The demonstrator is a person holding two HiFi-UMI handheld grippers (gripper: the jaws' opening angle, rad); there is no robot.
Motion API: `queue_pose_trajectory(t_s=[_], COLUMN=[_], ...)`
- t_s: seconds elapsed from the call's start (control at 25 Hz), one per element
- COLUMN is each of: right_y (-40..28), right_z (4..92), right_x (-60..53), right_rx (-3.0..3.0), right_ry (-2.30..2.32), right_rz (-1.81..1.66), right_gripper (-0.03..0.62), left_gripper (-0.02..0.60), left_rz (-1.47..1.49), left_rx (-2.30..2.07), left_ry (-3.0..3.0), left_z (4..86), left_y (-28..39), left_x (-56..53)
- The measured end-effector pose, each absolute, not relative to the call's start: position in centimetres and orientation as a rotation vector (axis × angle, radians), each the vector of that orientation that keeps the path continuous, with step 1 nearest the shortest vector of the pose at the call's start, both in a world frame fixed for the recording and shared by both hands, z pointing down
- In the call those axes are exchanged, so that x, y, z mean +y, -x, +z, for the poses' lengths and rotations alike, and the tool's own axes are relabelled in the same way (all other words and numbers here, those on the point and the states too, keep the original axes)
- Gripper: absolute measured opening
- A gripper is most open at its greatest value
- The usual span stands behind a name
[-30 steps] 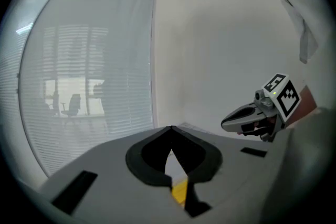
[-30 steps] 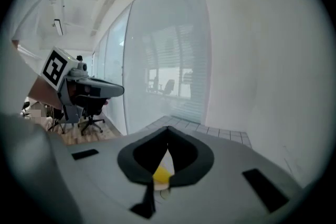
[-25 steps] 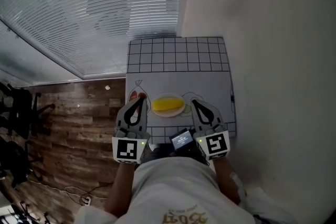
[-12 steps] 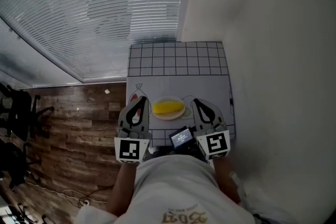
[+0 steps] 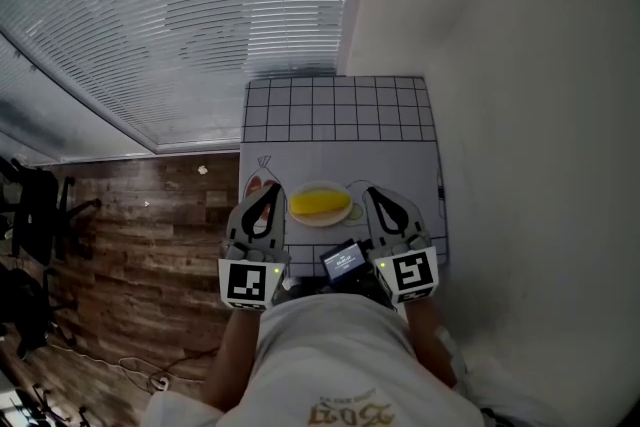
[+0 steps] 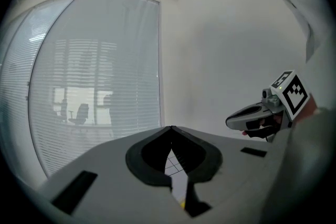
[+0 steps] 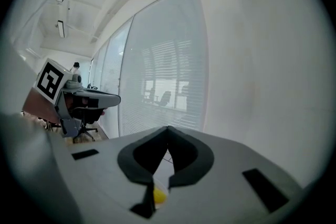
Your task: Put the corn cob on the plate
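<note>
Already the corn cob (image 5: 320, 203) lies on the plate (image 5: 322, 221). Left gripper (image 5: 267, 190) and right gripper (image 5: 369, 194) flank it — both with jaws together, holding nothing

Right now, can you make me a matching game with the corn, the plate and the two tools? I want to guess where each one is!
Things:
1. corn cob
2. plate
3. left tool
4. right tool

Places and states:
A. on the table, under the corn
B. shut and empty, at the plate's left
C. yellow, lying on the plate
D. shut and empty, at the plate's right

Right pairs: 1-C, 2-A, 3-B, 4-D.
</note>
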State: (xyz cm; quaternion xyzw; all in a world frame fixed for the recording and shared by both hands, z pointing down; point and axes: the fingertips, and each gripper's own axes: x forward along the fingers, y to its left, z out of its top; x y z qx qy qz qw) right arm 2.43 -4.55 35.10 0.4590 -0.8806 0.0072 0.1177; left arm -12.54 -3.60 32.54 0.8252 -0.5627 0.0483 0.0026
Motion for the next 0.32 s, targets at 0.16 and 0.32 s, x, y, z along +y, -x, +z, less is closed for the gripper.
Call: queue_pose_trajectory(t_s=[0.16, 0.32], right_y=[-2.34, -2.20], right_z=[35.57, 35.57], right_x=[-4.63, -4.66], right_rx=[-2.576, -2.565], right_ry=[-1.340, -1.331], right_rz=[0.030, 0.020], right_gripper=[0.006, 0.006], left_gripper=[0.009, 0.008], left_rz=[0.146, 0.158], left_rx=[-1.763, -1.761], left_ry=[-2.571, -2.591], left_z=[32.81, 33.00], left_y=[12.61, 12.72], left_x=[-3.63, -3.86])
